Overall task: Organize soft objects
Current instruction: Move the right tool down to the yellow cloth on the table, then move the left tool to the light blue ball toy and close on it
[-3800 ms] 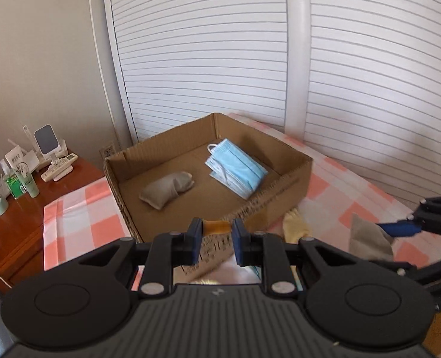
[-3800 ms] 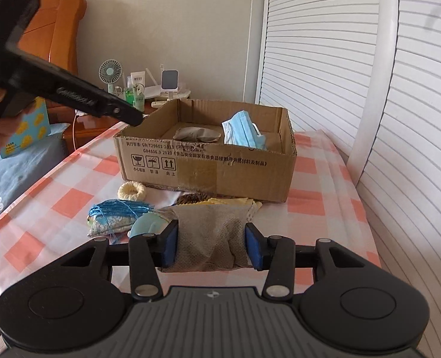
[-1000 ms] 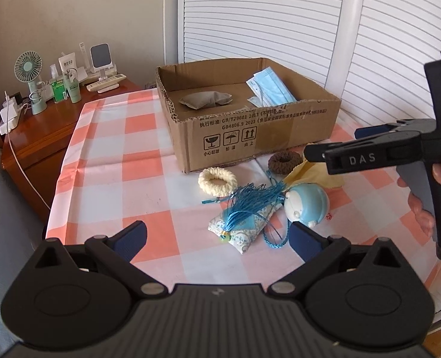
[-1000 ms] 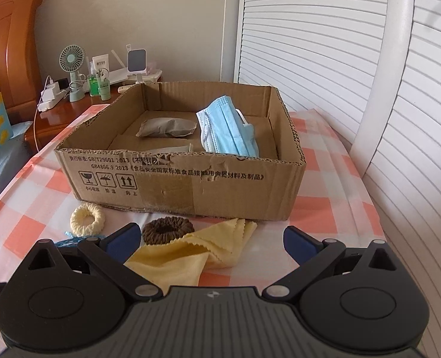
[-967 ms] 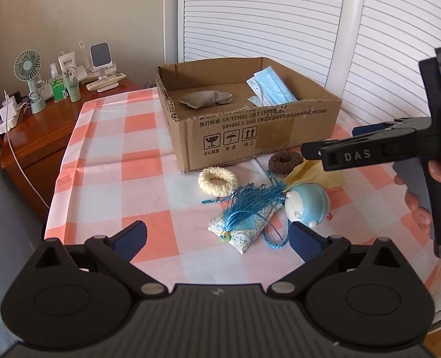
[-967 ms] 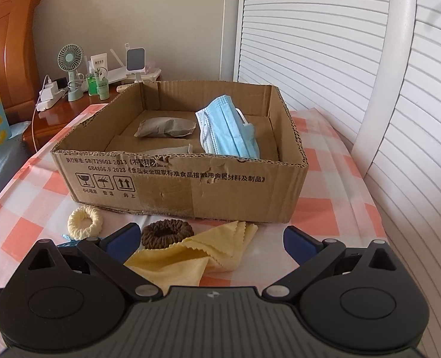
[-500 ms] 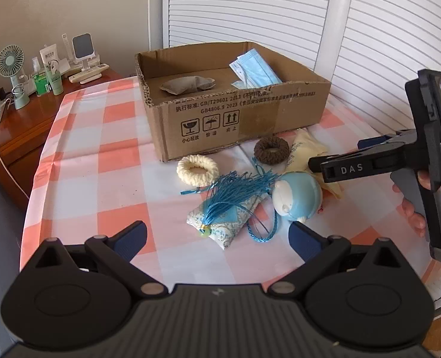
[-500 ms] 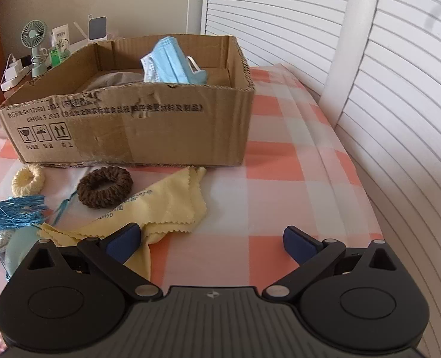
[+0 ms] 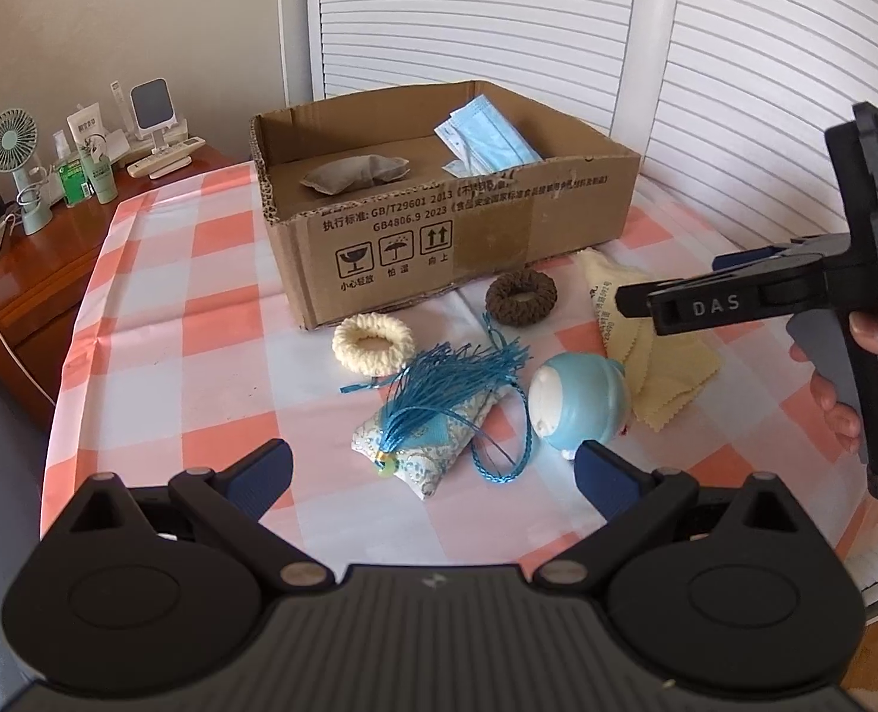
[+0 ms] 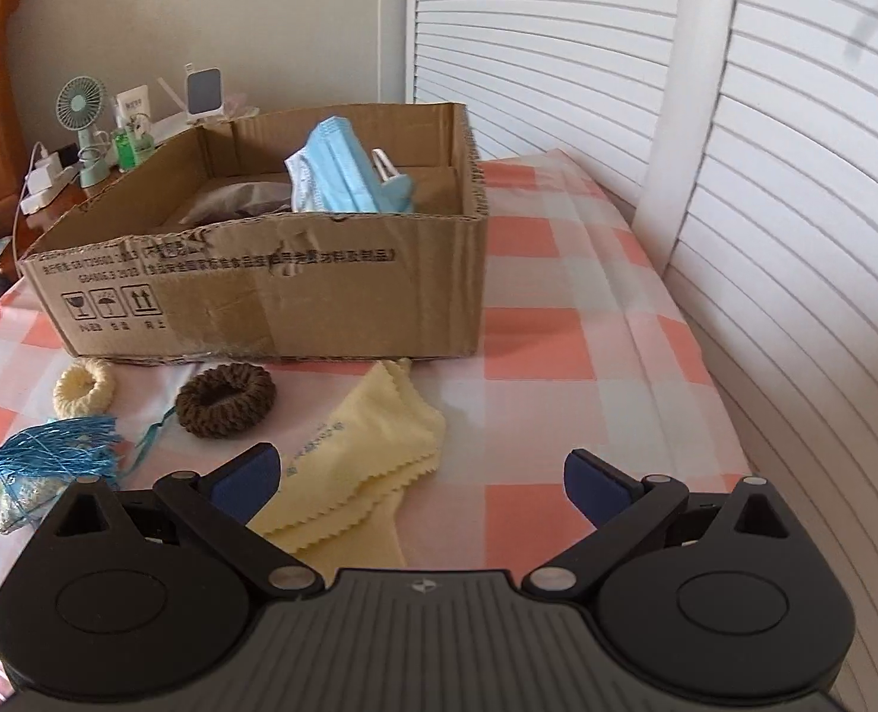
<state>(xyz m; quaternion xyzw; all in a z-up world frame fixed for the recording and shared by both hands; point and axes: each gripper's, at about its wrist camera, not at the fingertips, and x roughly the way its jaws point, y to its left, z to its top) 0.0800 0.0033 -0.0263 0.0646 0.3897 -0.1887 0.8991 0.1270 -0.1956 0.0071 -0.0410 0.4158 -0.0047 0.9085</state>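
A cardboard box (image 9: 468,237) on the checked tablecloth holds a grey-brown pouch (image 9: 355,173) and blue face masks (image 9: 486,139); the box also shows in the right wrist view (image 10: 272,291). In front lie a cream scrunchie (image 9: 372,343), a brown scrunchie (image 9: 520,296), a blue tassel on a patterned sachet (image 9: 439,409), a light blue round plush (image 9: 578,404) and a yellow cloth (image 10: 355,463). My left gripper (image 9: 433,469) is open and empty above the sachet. My right gripper (image 10: 418,477) is open and empty over the yellow cloth.
A wooden side table (image 9: 23,249) at the left carries a small fan (image 9: 14,160), bottles and a phone stand. White slatted shutters (image 9: 735,89) stand behind and to the right. The table edge falls away at the right (image 10: 753,474).
Earlier both grippers held pouches near the box; both are now open and empty. In the last second both have pulled back from the box and dropped lower towards the loose items.
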